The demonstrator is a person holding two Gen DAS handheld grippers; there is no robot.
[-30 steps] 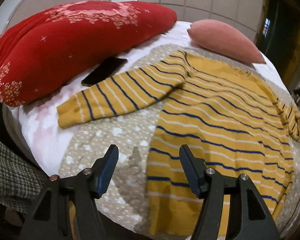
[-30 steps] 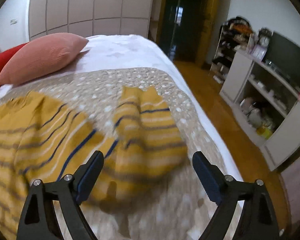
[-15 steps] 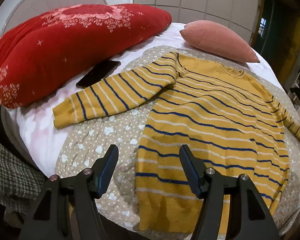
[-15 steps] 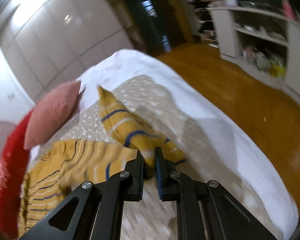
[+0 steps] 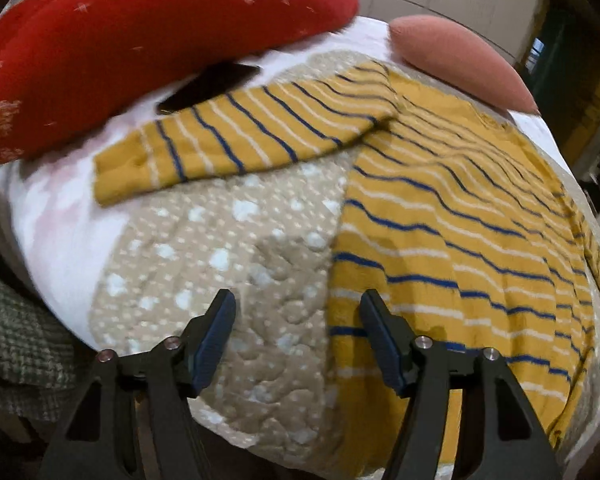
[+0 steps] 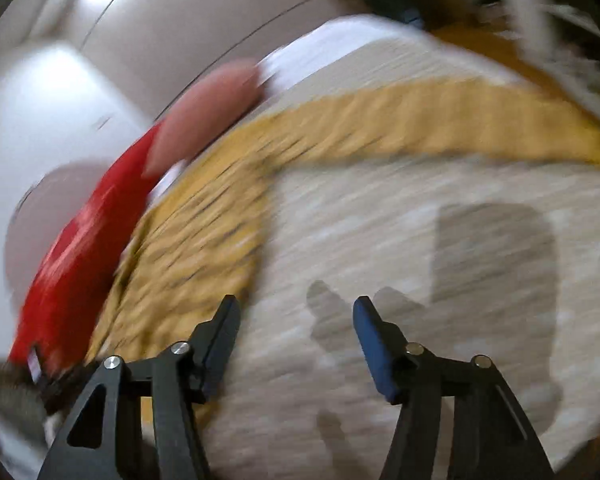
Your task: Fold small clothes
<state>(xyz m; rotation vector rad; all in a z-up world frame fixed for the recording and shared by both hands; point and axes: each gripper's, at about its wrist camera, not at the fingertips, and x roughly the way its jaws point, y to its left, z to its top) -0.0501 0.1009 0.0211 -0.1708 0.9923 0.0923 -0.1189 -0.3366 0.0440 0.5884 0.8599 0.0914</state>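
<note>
A yellow sweater with blue and white stripes (image 5: 460, 216) lies flat on a beige dotted quilt (image 5: 228, 248). Its left sleeve (image 5: 240, 136) stretches out to the left. My left gripper (image 5: 296, 336) is open and empty, just above the quilt at the sweater's lower left hem. In the blurred right wrist view the sweater (image 6: 188, 248) lies to the left and its other sleeve (image 6: 440, 120) stretches out to the right. My right gripper (image 6: 296, 344) is open and empty over the bare quilt (image 6: 380, 240).
A big red pillow (image 5: 140, 40) and a pink cushion (image 5: 456, 56) lie at the head of the bed. A black phone (image 5: 208, 84) lies by the red pillow. A checked cloth (image 5: 16, 340) hangs at the bed's left edge.
My right gripper let go of the right sleeve, opened, and swung fast toward the sweater's body. The sleeve now lies stretched out. My left gripper moved lower and closer to the hem.
</note>
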